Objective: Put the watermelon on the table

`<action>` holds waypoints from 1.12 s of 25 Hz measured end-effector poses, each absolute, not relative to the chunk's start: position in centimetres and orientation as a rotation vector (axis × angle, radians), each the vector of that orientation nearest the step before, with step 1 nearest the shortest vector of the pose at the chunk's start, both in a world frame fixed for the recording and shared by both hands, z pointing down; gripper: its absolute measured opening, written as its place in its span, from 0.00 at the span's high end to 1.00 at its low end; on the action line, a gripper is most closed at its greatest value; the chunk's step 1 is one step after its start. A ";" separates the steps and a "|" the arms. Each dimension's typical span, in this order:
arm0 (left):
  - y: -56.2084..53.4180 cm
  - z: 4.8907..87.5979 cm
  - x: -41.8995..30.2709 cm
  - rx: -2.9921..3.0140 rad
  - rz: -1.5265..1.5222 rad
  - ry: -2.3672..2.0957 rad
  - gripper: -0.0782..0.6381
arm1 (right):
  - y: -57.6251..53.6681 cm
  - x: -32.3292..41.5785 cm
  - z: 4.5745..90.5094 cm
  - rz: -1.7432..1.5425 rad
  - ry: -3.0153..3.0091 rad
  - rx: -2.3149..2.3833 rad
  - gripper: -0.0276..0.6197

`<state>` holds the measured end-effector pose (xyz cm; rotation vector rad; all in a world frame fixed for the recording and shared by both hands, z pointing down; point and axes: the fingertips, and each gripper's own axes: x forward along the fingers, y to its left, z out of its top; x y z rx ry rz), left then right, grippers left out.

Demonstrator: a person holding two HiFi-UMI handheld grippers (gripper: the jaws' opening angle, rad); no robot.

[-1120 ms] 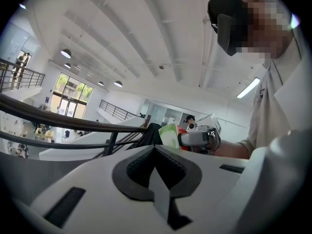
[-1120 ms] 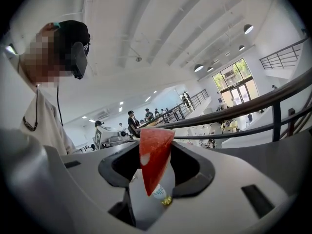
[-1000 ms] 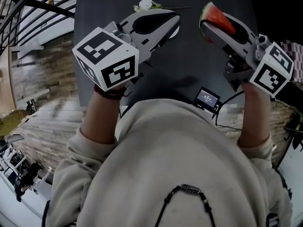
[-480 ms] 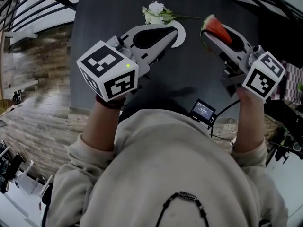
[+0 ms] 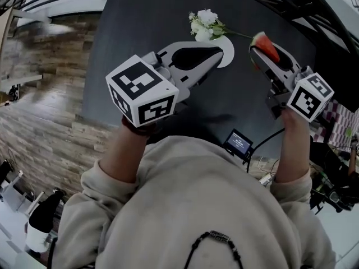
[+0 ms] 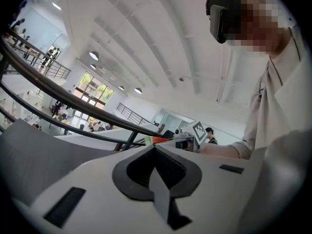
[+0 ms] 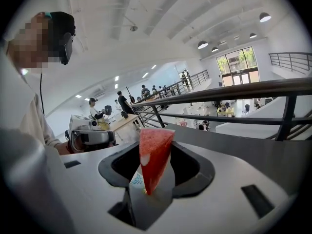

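A red watermelon slice (image 5: 265,45) with a green rind sticks out between the jaws of my right gripper (image 5: 261,50), which is shut on it above the dark table (image 5: 146,27). In the right gripper view the watermelon slice (image 7: 152,160) stands upright in the right gripper (image 7: 157,141). My left gripper (image 5: 224,48) hovers over the table to the left of it, its jaws shut with nothing between them. The left gripper (image 6: 155,147) shows its tips meeting in its own view. A small part of the watermelon slice (image 6: 157,140) shows beyond those tips.
A bunch of white flowers (image 5: 205,24) lies on the table just beyond the left gripper's tips. A small black device with a screen (image 5: 238,143) and a cable sits at the table's near edge. Wooden floor (image 5: 50,111) lies to the left of the table.
Both grippers have moved farther out over the dark table and sunk lower. The watermelon slice stays held in the right gripper. The left gripper now lies closer to the flowers.
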<state>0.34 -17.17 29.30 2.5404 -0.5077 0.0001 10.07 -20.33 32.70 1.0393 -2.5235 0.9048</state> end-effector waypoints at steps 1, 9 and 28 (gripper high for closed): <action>-17.2 29.4 0.2 2.537 -0.003 -0.513 0.89 | -20.6 10.0 33.1 0.903 -2.517 1.033 0.65; -17.5 30.3 -1.6 2.498 -0.019 -0.557 0.89 | -22.3 9.0 38.2 0.928 -2.438 0.996 0.65; -17.3 32.4 -4.6 2.440 -0.025 -0.597 0.89 | -24.3 9.1 51.8 0.981 -2.204 1.006 0.65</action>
